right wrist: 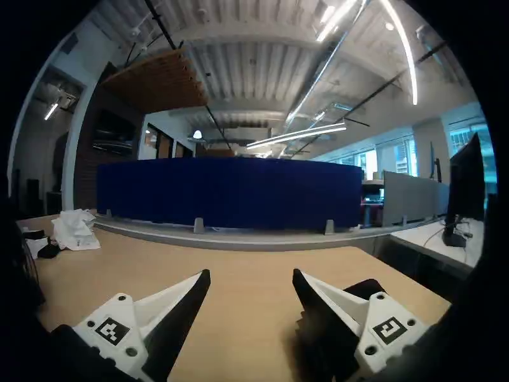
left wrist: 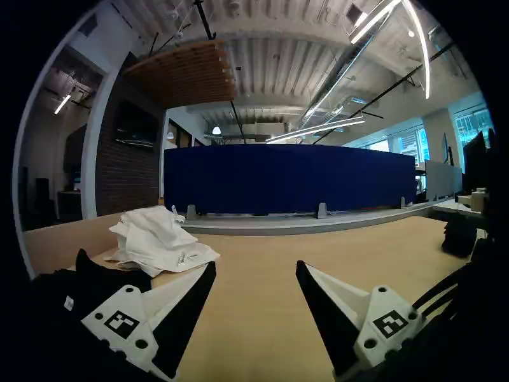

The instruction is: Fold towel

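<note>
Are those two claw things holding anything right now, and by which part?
Nothing is held. Both the left gripper and right gripper have open jaws; the white towel lies crumpled apart.

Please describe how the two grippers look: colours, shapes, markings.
The left gripper and the right gripper look alike: two wedge-shaped white plastic fingers tapering to points, black pads on the inner faces, a square black-and-white marker on each finger. Beside the left one run thin black cables.

1. Left of the long blue fabric divider panel (left wrist: 280,178), a black pointed shape (left wrist: 89,267) is covering the near edge of the crumpled white towel (left wrist: 156,239).
2. Right of that panel, a dark bulky object (left wrist: 459,237) is sinking into shadow, unidentifiable.
</note>
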Action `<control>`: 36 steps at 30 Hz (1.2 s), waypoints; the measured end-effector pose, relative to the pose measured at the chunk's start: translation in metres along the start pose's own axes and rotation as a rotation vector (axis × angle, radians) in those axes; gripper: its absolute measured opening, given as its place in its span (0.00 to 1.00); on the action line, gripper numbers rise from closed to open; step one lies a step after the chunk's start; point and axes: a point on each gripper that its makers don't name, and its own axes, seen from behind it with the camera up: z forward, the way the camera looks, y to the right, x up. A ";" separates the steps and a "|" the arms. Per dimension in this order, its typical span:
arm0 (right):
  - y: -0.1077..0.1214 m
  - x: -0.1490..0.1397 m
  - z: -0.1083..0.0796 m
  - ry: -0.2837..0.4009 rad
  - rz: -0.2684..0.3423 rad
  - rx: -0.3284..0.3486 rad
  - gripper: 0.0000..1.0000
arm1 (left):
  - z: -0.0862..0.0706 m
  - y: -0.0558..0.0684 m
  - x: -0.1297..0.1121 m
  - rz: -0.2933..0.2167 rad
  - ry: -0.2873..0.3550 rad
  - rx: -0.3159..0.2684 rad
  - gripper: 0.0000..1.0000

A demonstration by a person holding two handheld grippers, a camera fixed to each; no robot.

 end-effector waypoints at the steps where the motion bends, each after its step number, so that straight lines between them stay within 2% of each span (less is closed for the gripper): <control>1: 0.001 -0.001 0.000 0.001 0.004 0.000 1.00 | 0.000 0.000 0.000 0.000 0.000 0.000 0.93; 18: 0.014 -0.041 -0.008 -0.013 0.050 -0.013 1.00 | 0.000 -0.001 0.000 0.000 0.000 0.000 0.93; 26: 0.019 -0.043 -0.007 -0.002 0.067 -0.016 1.00 | -0.001 -0.001 0.000 0.000 0.000 0.000 0.93; 36: 0.013 -0.045 -0.006 0.000 0.064 -0.008 1.00 | -0.001 -0.001 -0.001 0.000 0.001 0.000 0.93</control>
